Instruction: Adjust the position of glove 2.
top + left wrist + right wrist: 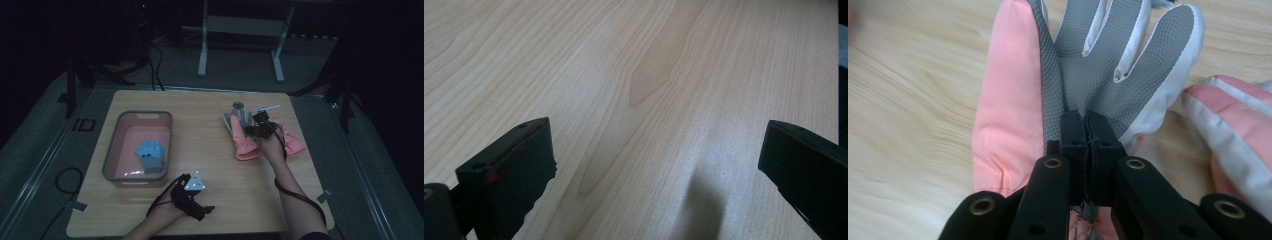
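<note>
A pink glove (243, 142) with a grey textured palm (1083, 70) lies palm up on the right half of the wooden table (210, 160). My right gripper (260, 126) (1087, 125) is shut on this glove, its jaws pinched together on the grey palm fabric near the base of the fingers. A second pink glove (294, 142) (1243, 125) lies just to its right, partly under the hand. My left gripper (204, 212) (654, 170) hovers open over bare wood near the table's front edge, with nothing between its jaws.
A grey-rimmed pink basin (145, 115) stands on the left of the table with a blue glove (150, 154) inside. A white stand's legs (202, 55) rise on the floor behind the table. Cables trail from both grippers.
</note>
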Available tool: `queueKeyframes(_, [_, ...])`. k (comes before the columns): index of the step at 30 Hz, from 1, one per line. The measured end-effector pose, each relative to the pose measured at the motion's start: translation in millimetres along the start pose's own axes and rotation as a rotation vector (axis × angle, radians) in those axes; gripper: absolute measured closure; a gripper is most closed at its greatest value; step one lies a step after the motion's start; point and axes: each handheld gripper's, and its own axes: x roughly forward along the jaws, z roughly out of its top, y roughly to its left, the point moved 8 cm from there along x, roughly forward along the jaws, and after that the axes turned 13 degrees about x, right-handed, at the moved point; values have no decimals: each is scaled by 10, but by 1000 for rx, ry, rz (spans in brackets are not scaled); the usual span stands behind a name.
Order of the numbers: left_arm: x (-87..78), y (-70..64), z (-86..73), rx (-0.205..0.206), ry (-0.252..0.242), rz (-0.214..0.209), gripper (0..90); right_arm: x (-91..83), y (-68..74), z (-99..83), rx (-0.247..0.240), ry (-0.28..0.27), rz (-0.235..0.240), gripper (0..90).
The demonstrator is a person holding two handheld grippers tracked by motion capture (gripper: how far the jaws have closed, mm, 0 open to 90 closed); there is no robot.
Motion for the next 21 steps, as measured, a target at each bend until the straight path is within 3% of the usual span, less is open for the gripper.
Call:
queueKeyframes(2, [2, 2, -4, 5, 1, 6, 18, -129, 96, -16, 46, -22, 22, 879])
queueKeyframes(8, [11, 1, -24, 25, 7, 18, 18, -449, 394, -180, 57, -90, 15, 878])
queueKeyframes(11, [17, -5, -34, 25, 12, 11, 18, -567, 515, -298, 81, -102, 48, 877])
queueKeyframes(16, [35, -12, -40, 38, 17, 12, 18, -666, 649, -479, 89, -105, 55, 877])
queueKeyframes(21, [26, -29, -27, 52, 5, 5, 18, -624, 770, -712, 109, -76, 71, 876])
